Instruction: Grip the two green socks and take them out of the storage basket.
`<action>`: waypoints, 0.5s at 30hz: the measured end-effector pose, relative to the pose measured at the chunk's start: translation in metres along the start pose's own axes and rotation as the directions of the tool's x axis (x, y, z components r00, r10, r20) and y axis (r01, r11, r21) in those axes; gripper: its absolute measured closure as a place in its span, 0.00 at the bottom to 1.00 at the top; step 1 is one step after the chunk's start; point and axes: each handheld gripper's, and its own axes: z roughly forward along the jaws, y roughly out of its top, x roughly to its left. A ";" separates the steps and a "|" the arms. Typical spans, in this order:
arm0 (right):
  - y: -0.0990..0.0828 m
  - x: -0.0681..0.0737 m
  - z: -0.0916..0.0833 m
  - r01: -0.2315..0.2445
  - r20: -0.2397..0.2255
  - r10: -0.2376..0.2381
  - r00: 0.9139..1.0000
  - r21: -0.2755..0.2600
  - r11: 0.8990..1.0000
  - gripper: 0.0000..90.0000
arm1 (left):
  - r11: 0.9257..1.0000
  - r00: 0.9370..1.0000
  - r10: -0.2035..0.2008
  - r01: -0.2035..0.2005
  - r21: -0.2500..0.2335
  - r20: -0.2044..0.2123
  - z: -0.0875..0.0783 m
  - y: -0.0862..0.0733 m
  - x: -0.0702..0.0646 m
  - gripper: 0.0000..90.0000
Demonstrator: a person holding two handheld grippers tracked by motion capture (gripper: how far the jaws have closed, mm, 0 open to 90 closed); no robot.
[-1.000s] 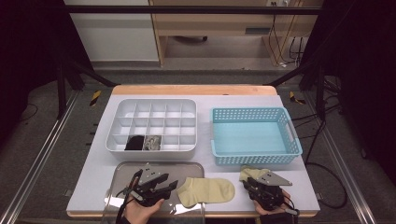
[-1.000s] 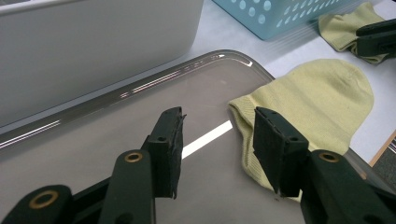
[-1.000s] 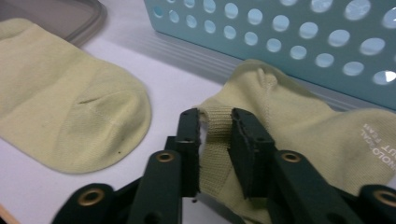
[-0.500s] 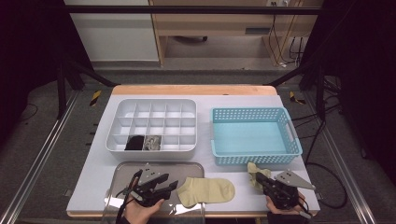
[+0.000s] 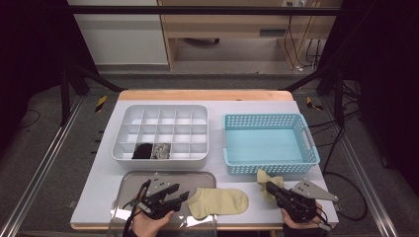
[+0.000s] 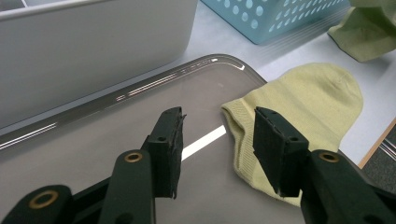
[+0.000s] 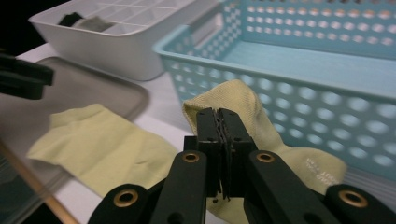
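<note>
One pale yellow sock [image 5: 220, 202] [image 6: 299, 102] [image 7: 98, 140] lies flat at the table's front, its cuff end over the edge of a metal tray [image 5: 148, 178] [image 6: 93, 140]. My left gripper [image 5: 185, 196] [image 6: 219, 119] hovers open over the tray, its jaws just left of that cuff with nothing between them. A second yellow sock [image 5: 269, 178] [image 6: 369, 28] [image 7: 261, 121] is bunched in front of the blue basket [image 5: 269, 140] [image 7: 327, 65]. My right gripper [image 5: 270, 187] [image 7: 222, 112] is shut on an edge of it, and the cloth pulls up off the table.
A white divided organizer [image 5: 163, 131] [image 7: 126, 42] stands behind the tray, with a dark item [image 5: 143, 150] and a grey item [image 5: 160, 150] in two front cells. The blue basket's front wall rises right behind the held sock. The table's front edge runs just below both hands.
My right gripper has shifted right and risen a little, pulling the second sock up into a bunch. The left gripper and the flat sock have not moved.
</note>
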 end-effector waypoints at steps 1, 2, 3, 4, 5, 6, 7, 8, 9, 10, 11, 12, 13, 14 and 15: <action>0.002 0.003 0.001 0.010 -0.016 -0.010 1.000 -0.001 1.000 0.98 | 1.000 1.000 0.000 0.000 -0.001 0.001 0.000 0.000 0.000 0.58; 0.004 0.008 0.002 0.021 -0.036 -0.021 0.999 -0.001 1.000 0.98 | 1.000 1.000 0.002 -0.002 -0.001 0.002 0.000 0.000 0.000 0.58; 0.006 0.011 0.004 0.039 -0.061 -0.039 0.997 -0.001 0.999 0.98 | 1.000 1.000 -0.002 0.002 0.004 0.002 -0.001 0.000 -0.001 0.58; 0.006 0.011 0.004 0.039 -0.061 -0.039 0.997 -0.001 0.999 0.98 | 1.000 1.000 -0.002 0.002 0.004 0.002 -0.001 0.000 -0.001 0.58; 0.011 0.020 0.010 0.047 -0.129 -0.046 0.991 0.006 0.999 0.98 | 1.000 1.000 0.004 -0.004 0.001 0.007 -0.001 0.001 -0.001 0.58; 0.012 0.024 0.014 0.053 -0.154 -0.050 0.987 0.013 0.999 0.98 | 1.000 1.000 0.006 -0.006 0.000 0.009 -0.001 0.001 -0.002 0.58; 0.013 0.028 0.018 0.057 -0.175 -0.052 0.983 0.021 0.998 0.98 | 1.000 1.000 0.007 -0.007 -0.002 0.010 -0.002 0.001 -0.002 0.58; 0.014 0.031 0.022 0.058 -0.197 -0.051 0.979 0.032 0.998 0.98 | 1.000 1.000 0.008 -0.008 -0.003 0.012 -0.002 0.001 -0.002 0.58; 0.014 0.035 0.027 0.060 -0.217 -0.050 0.975 0.042 0.997 0.98 | 1.000 1.000 0.008 -0.007 -0.008 0.012 -0.002 0.001 -0.002 0.58; 0.014 0.039 0.032 0.066 -0.233 -0.052 0.971 0.054 0.996 0.98 | 1.000 1.000 0.008 -0.008 -0.012 0.012 -0.003 0.002 -0.003 0.58; 0.013 0.043 0.039 0.072 -0.261 -0.049 0.964 0.079 0.994 0.98 | 1.000 1.000 0.008 -0.008 -0.013 0.013 -0.003 0.002 -0.003 0.58; 0.012 0.046 0.043 0.074 -0.276 -0.047 0.960 0.089 0.993 0.98 | 1.000 1.000 0.006 -0.006 -0.017 0.014 -0.003 0.002 -0.003 0.58; 0.011 0.050 0.051 0.076 -0.300 -0.040 0.953 0.112 0.991 0.98 | 1.000 1.000 0.006 -0.006 -0.017 0.014 -0.003 0.002 -0.003 0.58; 0.009 0.054 0.056 0.082 -0.320 -0.035 0.947 0.135 0.988 0.98 | 1.000 1.000 0.010 -0.010 -0.017 0.014 -0.003 0.002 -0.002 0.58; 0.007 0.056 0.060 0.088 -0.327 -0.038 0.944 0.142 0.986 0.98 | 1.000 1.000 0.014 -0.014 -0.022 0.017 -0.003 0.002 -0.002 0.58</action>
